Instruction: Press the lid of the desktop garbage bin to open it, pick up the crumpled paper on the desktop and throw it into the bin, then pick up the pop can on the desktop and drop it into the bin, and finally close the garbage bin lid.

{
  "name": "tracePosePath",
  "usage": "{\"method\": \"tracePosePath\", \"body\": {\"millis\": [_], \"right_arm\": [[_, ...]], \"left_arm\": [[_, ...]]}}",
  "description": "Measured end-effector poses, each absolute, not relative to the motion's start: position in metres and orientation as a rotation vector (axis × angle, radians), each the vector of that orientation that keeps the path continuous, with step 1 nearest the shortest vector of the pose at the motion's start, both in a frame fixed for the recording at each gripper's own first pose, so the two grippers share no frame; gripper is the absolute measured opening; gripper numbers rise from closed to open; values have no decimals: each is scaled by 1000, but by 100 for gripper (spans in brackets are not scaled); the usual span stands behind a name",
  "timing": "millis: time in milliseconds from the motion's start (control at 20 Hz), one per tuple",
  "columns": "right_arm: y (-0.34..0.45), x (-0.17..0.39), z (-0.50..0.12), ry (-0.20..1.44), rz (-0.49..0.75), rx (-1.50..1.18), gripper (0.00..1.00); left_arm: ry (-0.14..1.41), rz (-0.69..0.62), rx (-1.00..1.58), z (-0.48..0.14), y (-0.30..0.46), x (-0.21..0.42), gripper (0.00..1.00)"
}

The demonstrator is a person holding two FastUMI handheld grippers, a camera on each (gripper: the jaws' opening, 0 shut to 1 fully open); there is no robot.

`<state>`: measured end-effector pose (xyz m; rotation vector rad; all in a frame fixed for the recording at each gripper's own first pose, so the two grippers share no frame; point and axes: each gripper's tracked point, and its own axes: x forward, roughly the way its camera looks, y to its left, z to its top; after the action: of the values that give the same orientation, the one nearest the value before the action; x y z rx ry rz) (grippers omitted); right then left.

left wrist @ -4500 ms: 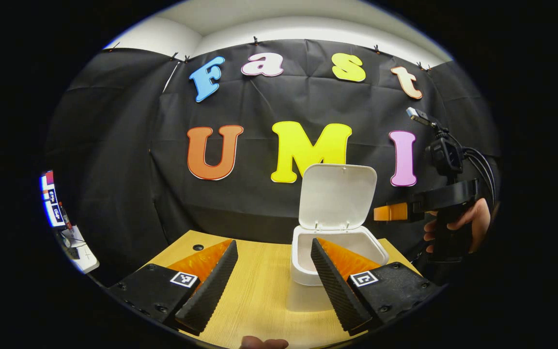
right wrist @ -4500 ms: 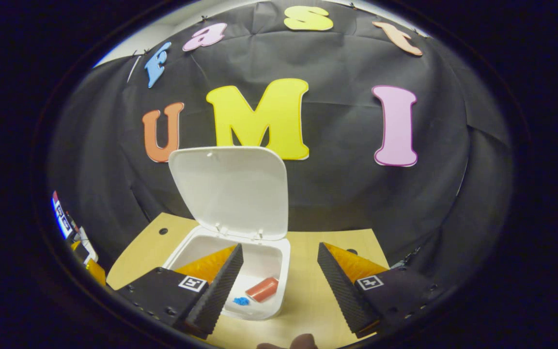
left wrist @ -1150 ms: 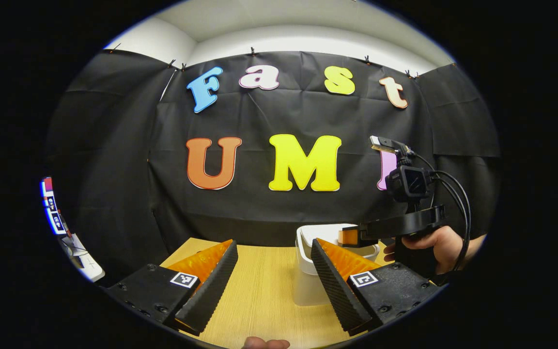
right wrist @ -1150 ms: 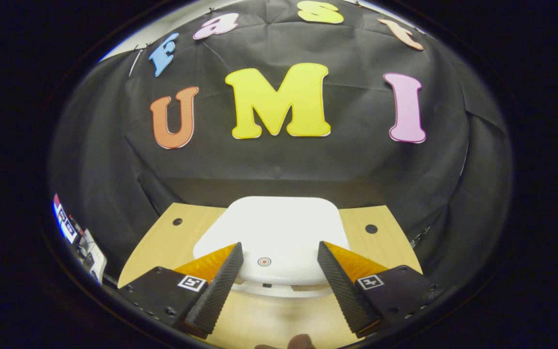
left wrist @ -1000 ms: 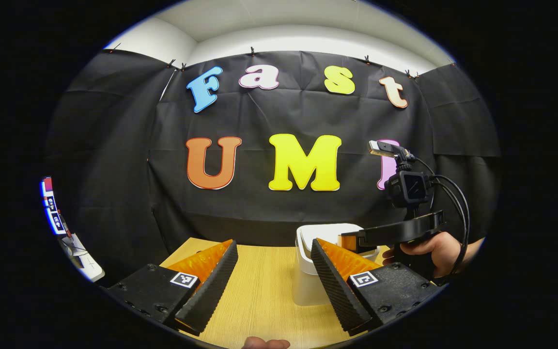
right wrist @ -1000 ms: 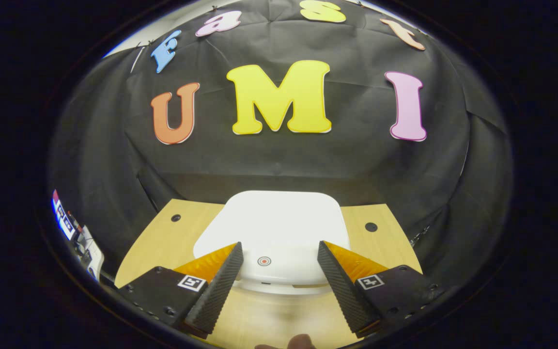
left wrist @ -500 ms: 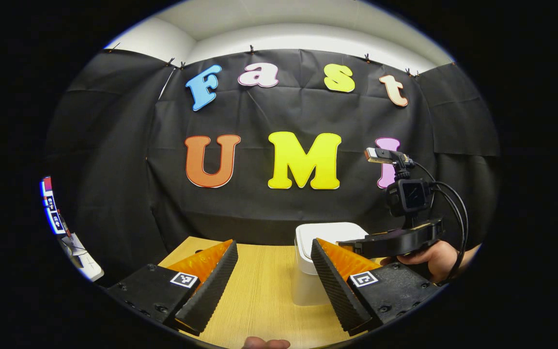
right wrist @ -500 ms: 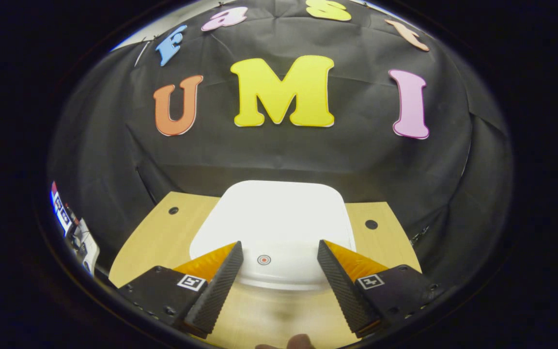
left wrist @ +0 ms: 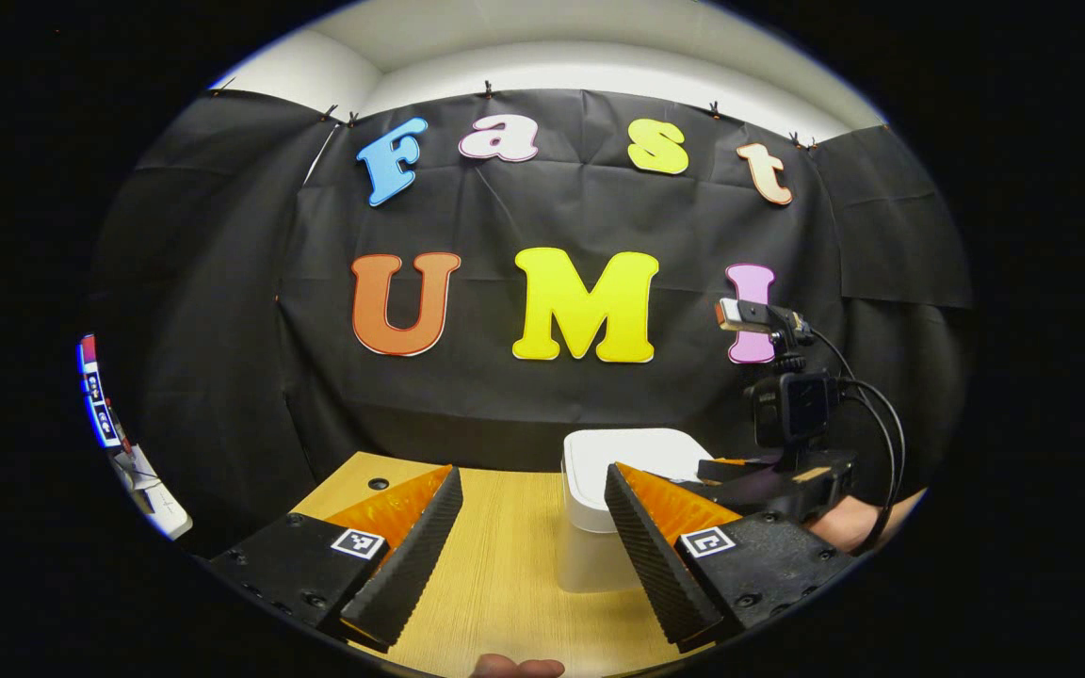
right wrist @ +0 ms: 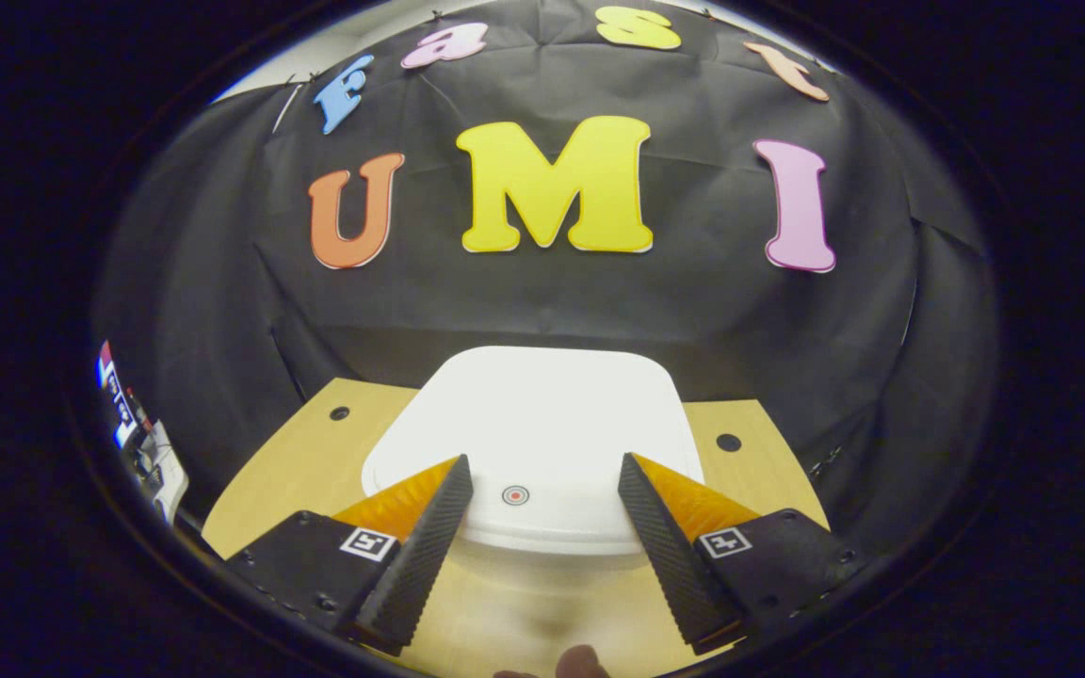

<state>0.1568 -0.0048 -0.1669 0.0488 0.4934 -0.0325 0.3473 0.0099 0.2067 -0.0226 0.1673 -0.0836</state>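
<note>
Left gripper view: low over the table (left wrist: 505, 574), facing the far wall; bin (left wrist: 599, 508) right of centre, near. Right gripper view: close above the bin's lid (right wrist: 533, 424), angled down, facing the same wall. Shared: bin, table.

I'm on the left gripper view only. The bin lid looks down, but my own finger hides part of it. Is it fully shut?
Observer: In the right gripper view the lid lies flat, covering the bin opening.
Operator: What's the right gripper doing?
Observer: The right gripper is open, and a small red ring mark on the lid shows between its fingers.
Operator: What's right of the bin?
Observer: A round hole in the table.
</note>
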Motion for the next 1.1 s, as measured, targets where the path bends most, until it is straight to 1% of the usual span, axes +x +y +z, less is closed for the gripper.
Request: {"method": "tracePosePath", "body": {"millis": [50,150,200,350,500,550,750,950,1100], "right_arm": [[-4,154,-168,486,-32,48,98],[-4,154,-164,457,-34,52,98],[-4,159,-159,428,-31,53,100],[-8,153,-151,410,-38,53,98],[-21,146,-108,296,-49,51,95],[-30,141,-99,270,-58,44,96],[-78,107,-58,172,-133,1,95],[-105,72,-14,84,-173,-49,95],[-114,47,6,46,-203,-44,96]], "left_arm": [[166,-86,-22,207,9,347,98],[162,-92,-22,209,9,346,98],[159,-92,-23,210,9,345,98],[149,-99,-20,215,8,346,98],[131,-95,-26,224,7,348,98],[125,-92,-32,229,8,352,98],[86,-82,-12,247,11,371,98],[67,-87,-17,258,5,377,98],[65,-88,-18,260,-3,373,98]]}}
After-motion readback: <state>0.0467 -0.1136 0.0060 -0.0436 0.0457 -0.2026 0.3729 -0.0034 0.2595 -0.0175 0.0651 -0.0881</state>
